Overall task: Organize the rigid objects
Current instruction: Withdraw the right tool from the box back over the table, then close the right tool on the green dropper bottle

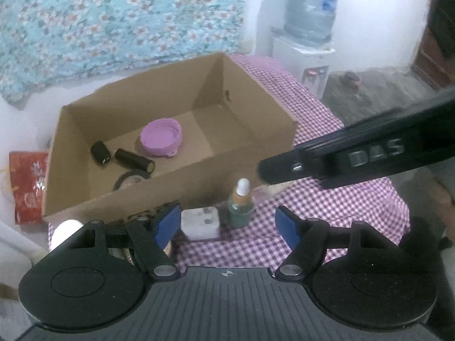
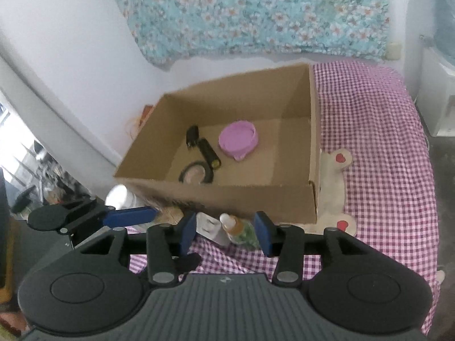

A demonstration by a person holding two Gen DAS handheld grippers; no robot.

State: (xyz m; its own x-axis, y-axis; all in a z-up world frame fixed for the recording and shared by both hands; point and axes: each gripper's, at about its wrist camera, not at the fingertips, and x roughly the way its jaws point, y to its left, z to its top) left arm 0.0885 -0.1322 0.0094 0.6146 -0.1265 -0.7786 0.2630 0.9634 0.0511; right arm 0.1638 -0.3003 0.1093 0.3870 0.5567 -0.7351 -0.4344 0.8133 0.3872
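Note:
A cardboard box (image 1: 256, 156) (image 2: 227, 196) stands on the purple checked cloth. Inside lie a purple lid (image 1: 161, 138) (image 2: 238, 139), two black cylinders (image 1: 133, 159) (image 2: 209, 153) and a black ring (image 1: 128, 180) (image 2: 195, 172). In front of the box stand a white block (image 1: 201, 224) (image 2: 209, 227) and a small dropper bottle (image 1: 240, 204) (image 2: 236, 227). My left gripper (image 1: 229, 224) is open, with the block and bottle ahead between its fingers. My right gripper (image 2: 224, 231) is open around the same two things; its body shows in the left wrist view (image 1: 355, 159).
A white round lid (image 1: 66, 231) (image 2: 119, 196) sits left of the box front. A red packet (image 1: 27, 182) lies left of the box. A water dispenser (image 1: 310, 28) stands behind the table. A floral cloth (image 2: 256, 11) hangs on the wall.

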